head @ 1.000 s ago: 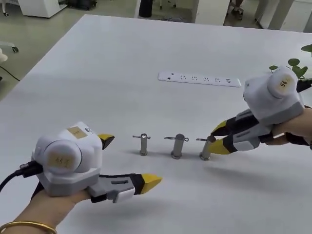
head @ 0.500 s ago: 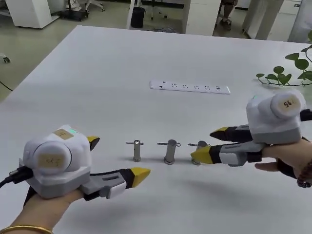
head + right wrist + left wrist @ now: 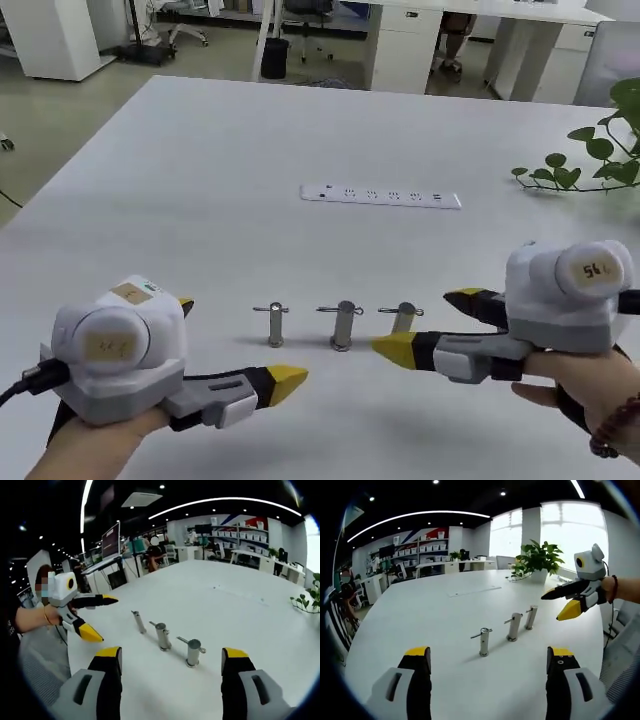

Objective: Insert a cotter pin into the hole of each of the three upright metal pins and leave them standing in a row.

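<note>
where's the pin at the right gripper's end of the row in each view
Head view: end pin, rightmost of the row, below centre.
Left gripper view: farthest of the three, right of centre.
Right gripper view: nearest of the three, low centre.
Shared landmark: the plant, on this pin's side of the table.

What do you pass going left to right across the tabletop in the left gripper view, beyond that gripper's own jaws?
first metal pin → second metal pin → third metal pin → right gripper, held open above the table's right side.
</note>
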